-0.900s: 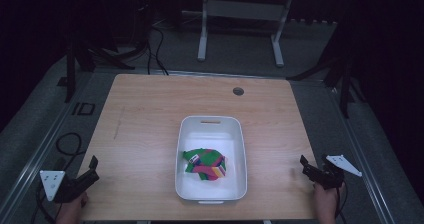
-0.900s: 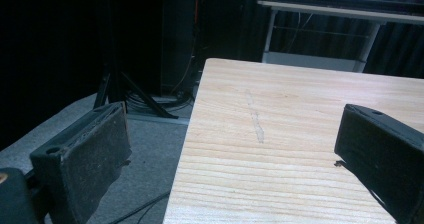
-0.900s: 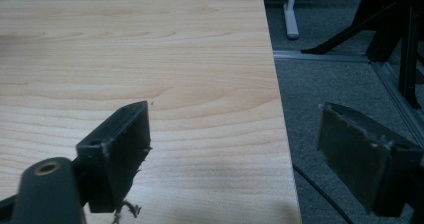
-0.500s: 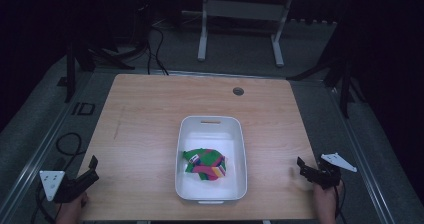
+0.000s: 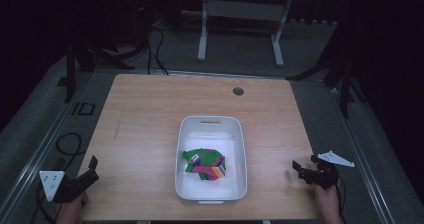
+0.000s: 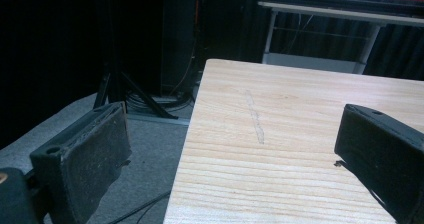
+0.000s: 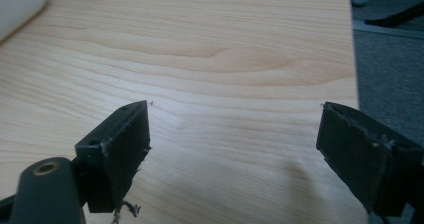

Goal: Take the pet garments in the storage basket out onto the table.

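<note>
Cloth (image 5: 205,162), crumpled and multicoloured in green, pink and yellow, lies inside the white bin (image 5: 239,149) at the middle of the wooden table (image 5: 145,119). Left gripper (image 5: 91,170) sits at the table's near-left corner, jaws apart and empty. Right gripper (image 5: 303,167) rests near the right edge, jaws likewise spread, holding nothing.

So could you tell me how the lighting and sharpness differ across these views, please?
High view: table lit, surroundings nearly black. Left gripper view: background dark, near jaws soft. Right gripper view: evenly lit, wood grain sharp, a faint shadow on the table by the right jaw.
</note>
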`<state>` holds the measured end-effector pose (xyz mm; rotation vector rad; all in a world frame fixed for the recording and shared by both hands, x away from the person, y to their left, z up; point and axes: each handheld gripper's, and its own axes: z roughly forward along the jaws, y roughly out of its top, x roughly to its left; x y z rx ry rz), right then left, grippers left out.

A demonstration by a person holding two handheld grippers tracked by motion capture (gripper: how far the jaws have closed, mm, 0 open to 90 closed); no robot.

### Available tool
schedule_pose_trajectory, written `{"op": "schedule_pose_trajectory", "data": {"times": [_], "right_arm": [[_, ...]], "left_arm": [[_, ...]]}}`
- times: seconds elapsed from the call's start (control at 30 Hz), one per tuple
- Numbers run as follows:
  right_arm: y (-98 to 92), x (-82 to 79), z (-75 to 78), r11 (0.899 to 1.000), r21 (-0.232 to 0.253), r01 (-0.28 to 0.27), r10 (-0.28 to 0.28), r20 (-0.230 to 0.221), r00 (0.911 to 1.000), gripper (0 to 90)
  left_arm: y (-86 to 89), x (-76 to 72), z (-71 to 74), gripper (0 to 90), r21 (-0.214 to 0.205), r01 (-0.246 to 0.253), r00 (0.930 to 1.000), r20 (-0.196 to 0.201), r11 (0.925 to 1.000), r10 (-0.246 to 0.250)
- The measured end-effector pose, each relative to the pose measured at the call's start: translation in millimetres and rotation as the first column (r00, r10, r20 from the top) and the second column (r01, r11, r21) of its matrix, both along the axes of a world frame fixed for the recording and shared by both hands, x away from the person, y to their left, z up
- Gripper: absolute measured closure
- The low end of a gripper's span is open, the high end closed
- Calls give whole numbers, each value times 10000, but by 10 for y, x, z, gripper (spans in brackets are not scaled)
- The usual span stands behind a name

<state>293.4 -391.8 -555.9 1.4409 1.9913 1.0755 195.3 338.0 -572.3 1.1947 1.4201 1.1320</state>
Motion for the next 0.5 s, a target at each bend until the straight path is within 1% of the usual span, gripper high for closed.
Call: {"op": "schedule_pose_trajectory", "data": {"times": [0.03, 0.07, 0.2, 0.3, 0.33, 0.4, 0.47, 0.5], "right_arm": [[6, 1, 9, 9999, 104, -117, 117, -47, 9999, 137], [15, 6, 17, 9997, 100, -225, 226, -65, 9997, 139], [83, 23, 68, 9970, -89, -768, 767, -69, 9970, 140], [158, 37, 111, 9927, -181, -1189, 1187, -110, 9929, 142], [188, 43, 122, 9902, -169, -1387, 1384, -176, 9902, 142], [257, 54, 141, 9811, -129, -1929, 1924, -284, 9809, 142], [338, 59, 157, 9694, -215, -2446, 2436, -406, 9690, 141], [381, 61, 165, 9618, -235, -2728, 2716, -455, 9613, 141]], "left_arm": [[1, -1, 0, 18, 8, 7, 10000, -13, 10000, -7], [1, 1, 0, 18, -17, 3, 10000, -1, 10000, -3], [4, 0, 0, 18, -59, 0, 10000, 9, 10000, 0], [4, 1, 0, 18, -58, 2, 10000, 0, 10000, -2], [5, 2, 0, 18, -62, -3, 10000, -5, 10000, 3], [4, 1, 0, 18, -73, -19, 10000, 9, 10000, 19], [3, 0, 0, 18, -54, -10, 10000, 11, 10000, 10], [3, 1, 0, 18, -64, -6, 10000, 11, 10000, 6]]}}
